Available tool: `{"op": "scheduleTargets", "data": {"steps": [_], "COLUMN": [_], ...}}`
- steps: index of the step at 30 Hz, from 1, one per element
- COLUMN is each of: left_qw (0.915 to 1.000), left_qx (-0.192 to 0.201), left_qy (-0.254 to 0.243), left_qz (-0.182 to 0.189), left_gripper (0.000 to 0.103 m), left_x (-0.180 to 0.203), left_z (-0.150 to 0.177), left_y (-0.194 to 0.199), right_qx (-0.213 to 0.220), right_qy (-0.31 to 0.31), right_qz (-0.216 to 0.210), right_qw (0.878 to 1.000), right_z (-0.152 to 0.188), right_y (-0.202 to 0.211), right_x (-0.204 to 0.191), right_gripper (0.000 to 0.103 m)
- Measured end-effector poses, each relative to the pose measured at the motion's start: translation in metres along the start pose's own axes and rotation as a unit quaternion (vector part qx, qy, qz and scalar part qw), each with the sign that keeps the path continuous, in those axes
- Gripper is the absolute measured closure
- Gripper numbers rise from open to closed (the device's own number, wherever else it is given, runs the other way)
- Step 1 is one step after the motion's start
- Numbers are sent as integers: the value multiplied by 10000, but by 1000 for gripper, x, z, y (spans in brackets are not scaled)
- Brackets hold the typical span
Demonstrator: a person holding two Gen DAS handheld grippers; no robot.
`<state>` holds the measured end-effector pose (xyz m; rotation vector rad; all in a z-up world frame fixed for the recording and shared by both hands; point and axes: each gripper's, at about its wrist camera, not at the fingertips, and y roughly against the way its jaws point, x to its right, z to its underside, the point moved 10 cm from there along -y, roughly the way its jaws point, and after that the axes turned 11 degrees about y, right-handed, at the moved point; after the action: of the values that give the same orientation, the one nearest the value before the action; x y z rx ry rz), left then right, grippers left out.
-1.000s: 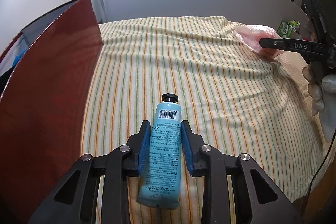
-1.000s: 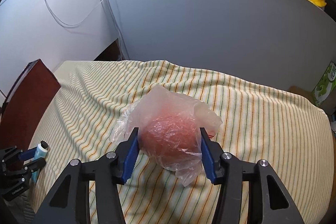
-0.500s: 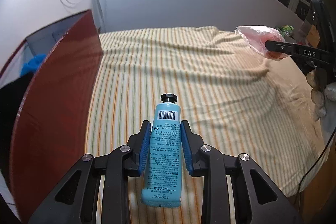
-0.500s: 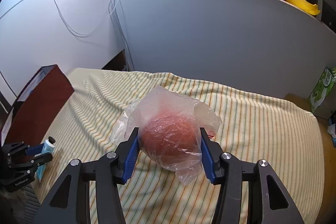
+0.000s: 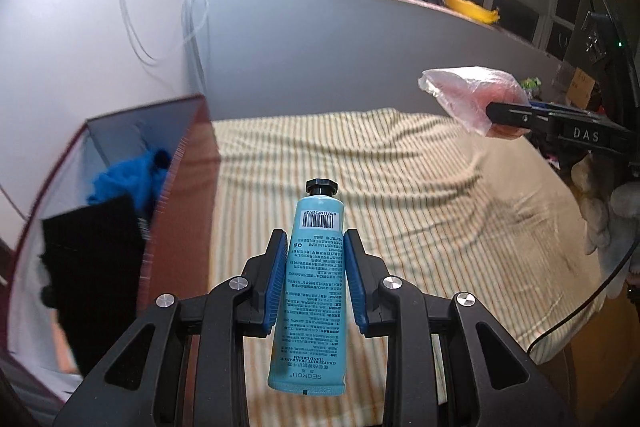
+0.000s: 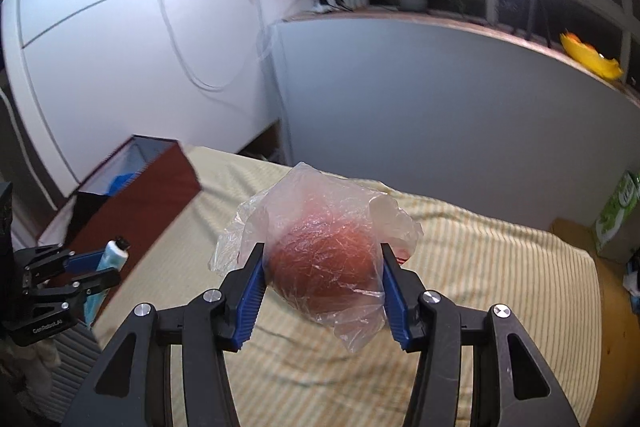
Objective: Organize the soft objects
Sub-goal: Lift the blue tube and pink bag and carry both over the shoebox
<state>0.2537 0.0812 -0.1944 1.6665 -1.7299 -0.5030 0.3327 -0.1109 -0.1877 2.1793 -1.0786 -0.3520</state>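
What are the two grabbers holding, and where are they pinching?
Left gripper pinches the blue hand cream tube around its middle. Right gripper squeezes the bagged red ball at its sides.

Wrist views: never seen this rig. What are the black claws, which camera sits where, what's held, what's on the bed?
There is no robot: a person carries a two-finger gripper in each hand, with a fisheye camera on each looking along its fingers. The left wrist view shows the left gripper clamped on a blue hand cream tube, cap pointing away. The right wrist view shows the right gripper squeezing a reddish ball in a clear plastic bag. Each gripper also appears at the edge of the other's view. Both items are held above a striped sheet. Left of it stands an open dark red box with blue and black soft items inside.
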Motion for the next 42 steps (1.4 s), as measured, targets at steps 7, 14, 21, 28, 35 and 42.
{"op": "scheduleTargets", "data": {"steps": [7,14,21,28,35,42], "left_qw": [9993,9974,9948,9930,9915,9909], "left_qx": [298,469,515,503,451,405], "left_qy": [176,320,506,657,756,746], "left_qz": [-102,-449,-712,-849,-958,-1043], "left_gripper": [76,76,76,76,76,76], "left_x": [-38,-91,-136,-165,-183,-188], "left_z": [-17,-21,-18,-15,-11,-9], "left_y": [36,67,77,74,68,59], "right_qx": [218,360,292,110,-118,-327], "right_qy": [369,791,891,1158,1353,1470], "right_qz": [-319,-615,-952,-1030,-1006,-967], "right_qw": [9986,9943,9910,9879,9856,9838], "right_z": [-37,-74,-107,-130,-136,-131], "right_y": [11,8,-21,-66,-103,-132], "right_x": [-56,-121,-172,-220,-246,-261], "right_gripper": [54,54,54,54,54,54]}}
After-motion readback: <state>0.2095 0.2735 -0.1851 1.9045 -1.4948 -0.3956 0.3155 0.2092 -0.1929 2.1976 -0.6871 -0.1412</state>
